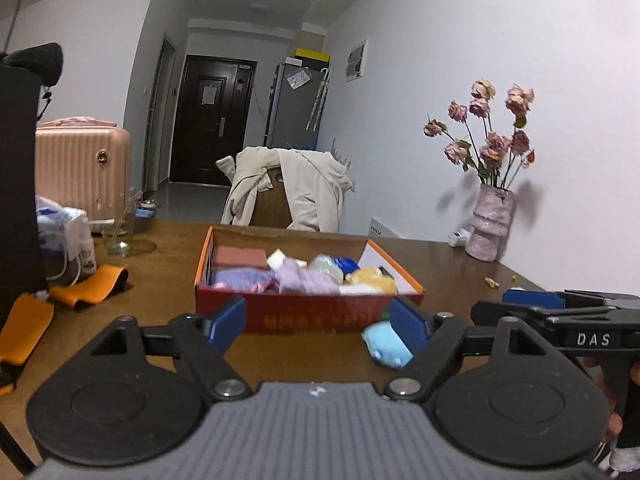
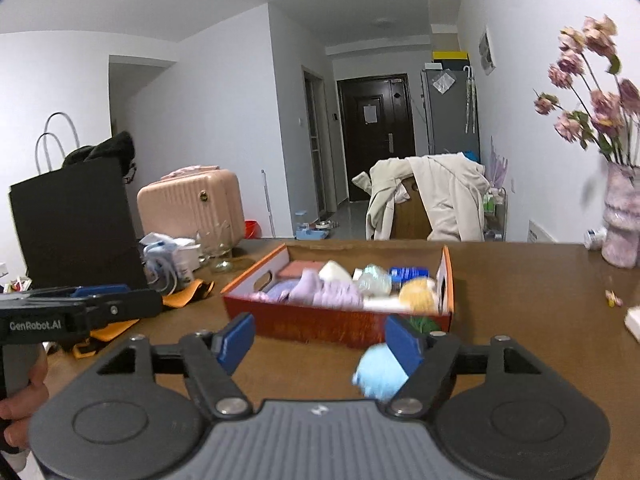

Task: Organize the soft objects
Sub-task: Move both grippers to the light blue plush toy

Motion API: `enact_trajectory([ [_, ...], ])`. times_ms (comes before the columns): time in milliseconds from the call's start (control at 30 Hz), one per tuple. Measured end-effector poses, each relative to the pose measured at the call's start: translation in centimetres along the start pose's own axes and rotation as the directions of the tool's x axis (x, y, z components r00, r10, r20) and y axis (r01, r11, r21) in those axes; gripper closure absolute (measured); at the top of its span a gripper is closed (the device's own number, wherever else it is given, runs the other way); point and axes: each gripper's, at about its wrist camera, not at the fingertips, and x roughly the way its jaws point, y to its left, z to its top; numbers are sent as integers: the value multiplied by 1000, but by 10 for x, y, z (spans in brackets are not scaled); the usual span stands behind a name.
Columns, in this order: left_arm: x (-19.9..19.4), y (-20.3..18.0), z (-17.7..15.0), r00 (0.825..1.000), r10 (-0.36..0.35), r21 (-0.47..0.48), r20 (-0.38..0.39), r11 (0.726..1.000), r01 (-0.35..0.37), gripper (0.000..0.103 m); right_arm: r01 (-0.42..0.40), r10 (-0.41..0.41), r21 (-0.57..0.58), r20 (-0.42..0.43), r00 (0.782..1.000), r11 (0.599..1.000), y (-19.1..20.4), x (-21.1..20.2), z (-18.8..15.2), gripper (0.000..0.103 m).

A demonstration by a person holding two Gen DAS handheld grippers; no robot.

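- Lying on the bench [image 1: 168, 264] just in front of the orange cardboard box [image 1: 304, 312]: a light blue soft object [image 1: 386, 345], apart from the box's near wall, blurred in both views.
- Sits against the inner face of the left gripper [image 1: 318, 322]'s right blue pad, not centred in the gap; jaws spread wide, nothing pinched.
- Same story at the right gripper [image 2: 320, 344]: partly tucked behind the right pad, jaws spread wide, gripping nothing.
- Looks lumpy, long axis roughly slanting from near the box toward the camera; cannot tell which end leads.
- Filling the box: a lilac knit piece [image 2: 328, 292], a yellow ball [image 2: 418, 294], a pink block [image 1: 239, 257], other soft items.
- Left of the box: orange strips [image 1: 90, 286], a glass [image 1: 117, 236], a black bag [image 2: 76, 220].
- Far right on the bench: a vase of dried pink flowers [image 1: 490, 224].
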Motion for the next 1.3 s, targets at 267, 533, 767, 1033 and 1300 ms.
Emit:
enact_trajectory([
  [267,-29,-9,-37,999,25,-4,-30,1000,-25,21,11,-9,48,-33,999,999,0,-41,-49,29],
  [533,-27,-20,-47,998,21,13,-55,1000,-20,19,16,-14,84,-31,999,996,-6,-48,-65,28],
  [767,2,-27,-45,996,2,20,-86,1000,0,19,10,-3,149,-45,999,989,-26,-29,-68,28],
  [1033,88,-39,-35,978,-99,-25,-185,995,96,21,23,-2,252,-85,996,967,-71,22,-63,29],
  [1300,181,-44,-29,944,-176,-116,-278,982,149,32,22,16,322,-115,993,946,-113,88,-49,43],
])
